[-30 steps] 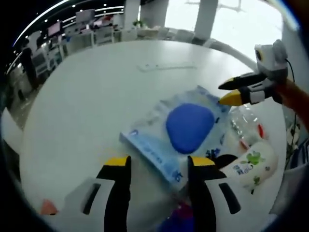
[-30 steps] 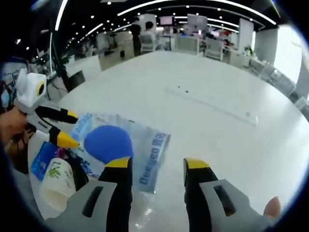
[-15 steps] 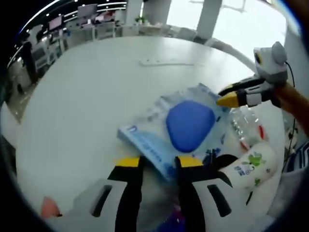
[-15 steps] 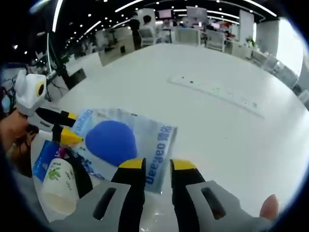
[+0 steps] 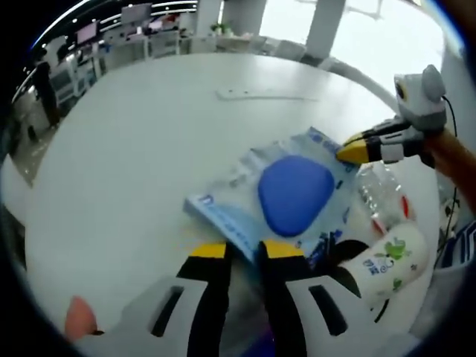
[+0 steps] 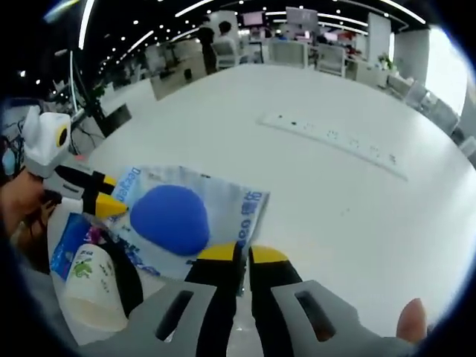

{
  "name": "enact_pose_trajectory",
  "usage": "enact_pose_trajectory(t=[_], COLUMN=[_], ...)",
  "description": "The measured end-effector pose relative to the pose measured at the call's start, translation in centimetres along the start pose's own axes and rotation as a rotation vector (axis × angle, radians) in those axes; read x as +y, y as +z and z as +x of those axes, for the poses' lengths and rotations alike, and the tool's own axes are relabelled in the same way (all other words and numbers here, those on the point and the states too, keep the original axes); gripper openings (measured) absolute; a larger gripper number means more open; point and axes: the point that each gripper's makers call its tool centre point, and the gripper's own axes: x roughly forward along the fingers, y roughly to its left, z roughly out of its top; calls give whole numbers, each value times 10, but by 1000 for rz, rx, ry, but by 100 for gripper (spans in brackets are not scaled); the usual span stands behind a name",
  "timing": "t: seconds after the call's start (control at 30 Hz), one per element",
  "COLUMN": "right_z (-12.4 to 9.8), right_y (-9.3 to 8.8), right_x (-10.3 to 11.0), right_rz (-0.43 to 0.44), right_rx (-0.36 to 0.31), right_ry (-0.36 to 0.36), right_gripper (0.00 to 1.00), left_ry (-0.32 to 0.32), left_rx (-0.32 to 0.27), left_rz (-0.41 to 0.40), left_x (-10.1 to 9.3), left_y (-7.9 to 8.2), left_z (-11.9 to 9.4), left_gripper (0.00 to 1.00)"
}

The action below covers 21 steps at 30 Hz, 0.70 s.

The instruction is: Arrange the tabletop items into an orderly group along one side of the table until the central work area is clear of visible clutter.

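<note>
Both claws pinch blue pouch (image 5: 286,197): left gripper (image 5: 240,250) on near corner, right gripper (image 6: 242,255) on opposite corner. Pouch lies flat near table (image 5: 134,141) edge, beside bottle (image 5: 383,190) and tube (image 5: 390,256). Next: you lift together, carry to side group.

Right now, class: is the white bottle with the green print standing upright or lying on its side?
Lying on its side. The white bottle rests lengthwise on the table, beside the blue packet.
</note>
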Motion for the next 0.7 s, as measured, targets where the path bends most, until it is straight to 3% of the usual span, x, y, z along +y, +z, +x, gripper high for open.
enact_pose_trajectory(t=[0.3, 0.7], right_z=[-2, -10], right_y=[2, 24], right_x=[1, -2], right_rz=[20, 10], right_rx=[-11, -76], right_ry=[0, -13], right_gripper=[4, 3], left_ry=[8, 19], left_rx=[-23, -67], left_rz=[-18, -22], left_x=[3, 5], left_y=[9, 24], left_z=[-3, -7], left_gripper=[6, 3])
